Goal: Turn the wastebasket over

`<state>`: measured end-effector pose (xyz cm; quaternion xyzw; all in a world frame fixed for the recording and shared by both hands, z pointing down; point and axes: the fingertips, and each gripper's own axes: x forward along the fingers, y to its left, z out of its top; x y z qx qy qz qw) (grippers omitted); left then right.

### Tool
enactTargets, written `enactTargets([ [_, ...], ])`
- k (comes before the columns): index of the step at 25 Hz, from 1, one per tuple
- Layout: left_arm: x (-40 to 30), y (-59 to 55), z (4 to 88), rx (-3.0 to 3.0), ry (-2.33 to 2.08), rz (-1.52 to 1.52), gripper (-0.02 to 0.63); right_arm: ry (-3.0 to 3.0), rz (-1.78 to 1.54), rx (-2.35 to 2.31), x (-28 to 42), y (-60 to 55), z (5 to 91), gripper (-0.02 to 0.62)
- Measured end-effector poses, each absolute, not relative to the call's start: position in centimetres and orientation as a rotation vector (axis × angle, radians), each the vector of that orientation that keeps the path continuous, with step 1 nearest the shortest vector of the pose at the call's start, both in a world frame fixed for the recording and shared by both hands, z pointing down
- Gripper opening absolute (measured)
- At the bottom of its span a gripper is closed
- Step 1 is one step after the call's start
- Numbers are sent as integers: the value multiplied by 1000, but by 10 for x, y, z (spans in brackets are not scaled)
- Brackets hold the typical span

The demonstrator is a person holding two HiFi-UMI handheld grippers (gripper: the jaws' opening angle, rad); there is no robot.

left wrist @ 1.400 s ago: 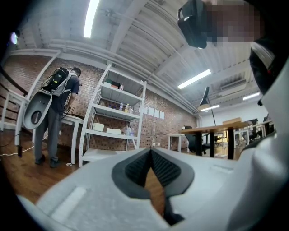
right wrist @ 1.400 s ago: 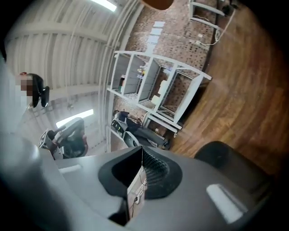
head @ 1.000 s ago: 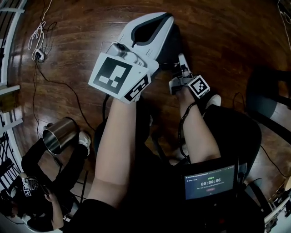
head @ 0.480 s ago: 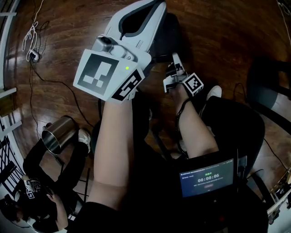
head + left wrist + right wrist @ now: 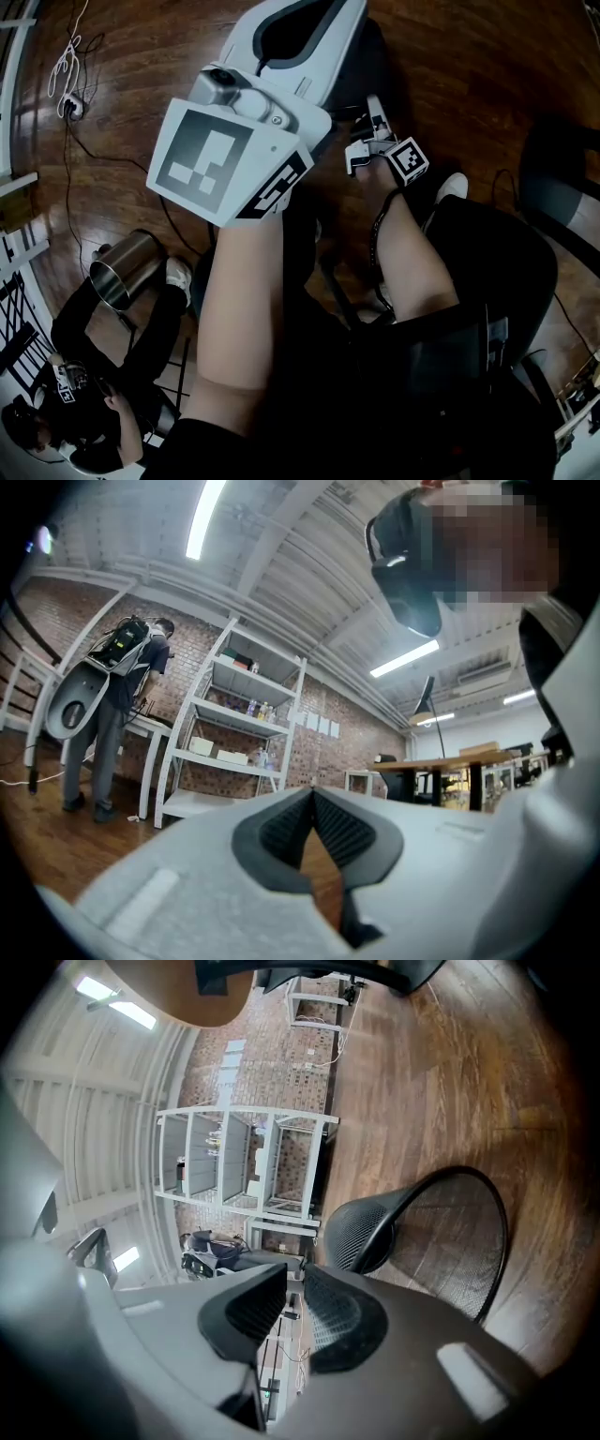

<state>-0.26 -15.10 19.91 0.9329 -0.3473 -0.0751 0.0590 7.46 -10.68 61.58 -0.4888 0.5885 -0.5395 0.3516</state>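
Note:
The black mesh wastebasket (image 5: 441, 1241) fills the middle of the right gripper view, its round rim and open mouth turned toward the camera. In the head view it is a dark shape (image 5: 367, 70) on the wood floor, mostly hidden behind my raised left gripper (image 5: 319, 23). The left gripper (image 5: 312, 794) is shut with nothing in it and points out into the room. My right gripper (image 5: 375, 117) is lower, just short of the basket. Its jaws (image 5: 293, 1274) are closing, with a narrow gap left and nothing between them.
A steel bin (image 5: 122, 272) stands at the lower left beside a crouching person in black (image 5: 94, 375). Cables and a power strip (image 5: 70, 103) lie at the far left. A dark chair (image 5: 562, 187) is at the right. White shelving (image 5: 234, 733) lines the brick wall.
The right gripper has sunk toward the basket. The left gripper keeps its pose but looms larger in the head view. The lit screen at the bottom is no longer visible.

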Motion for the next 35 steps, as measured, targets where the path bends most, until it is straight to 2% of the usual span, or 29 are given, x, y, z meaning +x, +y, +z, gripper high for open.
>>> enactTargets([
  [4, -3, -151, 199, 2820, -1055, -233, 3, 1484, -1417, -1247, 71, -100, 612, 118],
  [15, -1, -151, 197, 2814, -1047, -241, 3, 1540, -1447, -1278, 70, -85, 636, 113],
  [17, -1, -151, 196, 2813, -1046, -241, 3, 1542, -1457, -1275, 68, -92, 638, 140],
  [21, -1, -151, 197, 2812, -1044, -244, 3, 1552, -1485, -1279, 61, -107, 645, 149],
  [23, -1, -151, 197, 2811, -1042, -246, 3, 1531, -1513, -1297, 59, -114, 650, 139],
  [28, -2, -150, 199, 2798, -1043, -255, 3, 1482, -1502, -1338, 69, -130, 661, 40],
  [35, -2, -151, 198, 2785, -1045, -272, 3, 1586, -1504, -1335, 64, -143, 641, 12],
])
